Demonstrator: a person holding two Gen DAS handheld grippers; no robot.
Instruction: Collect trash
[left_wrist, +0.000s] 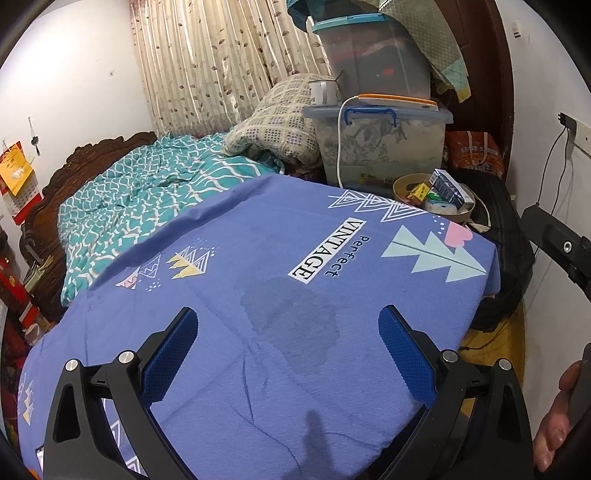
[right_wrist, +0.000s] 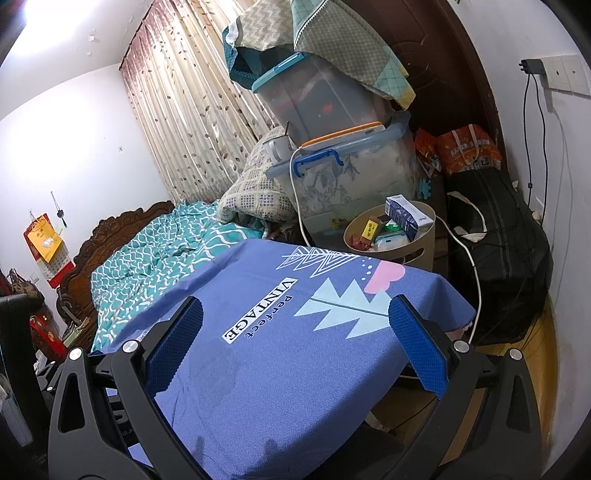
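Note:
A round beige trash bin (left_wrist: 400, 184) (right_wrist: 421, 251) stands beyond the far right corner of the blue patterned cloth (left_wrist: 258, 295) (right_wrist: 295, 369). It holds a blue-white carton (left_wrist: 450, 188) (right_wrist: 406, 216), a small yellow box (left_wrist: 419, 192) (right_wrist: 370, 229) and white wrappers (right_wrist: 391, 239). My left gripper (left_wrist: 288, 343) is open and empty above the cloth, over a dark damp stain (left_wrist: 291, 317). My right gripper (right_wrist: 295, 336) is open and empty above the cloth, nearer the bin. No loose trash shows on the cloth.
Stacked clear storage boxes (left_wrist: 380, 140) (right_wrist: 343, 173) with a white cable (right_wrist: 476, 277) stand behind the bin. A black bag (right_wrist: 498, 266) and orange bags (right_wrist: 469, 147) lie right. A bed with teal quilt (left_wrist: 140, 192) is left. The right gripper's body (left_wrist: 561, 243) shows at right.

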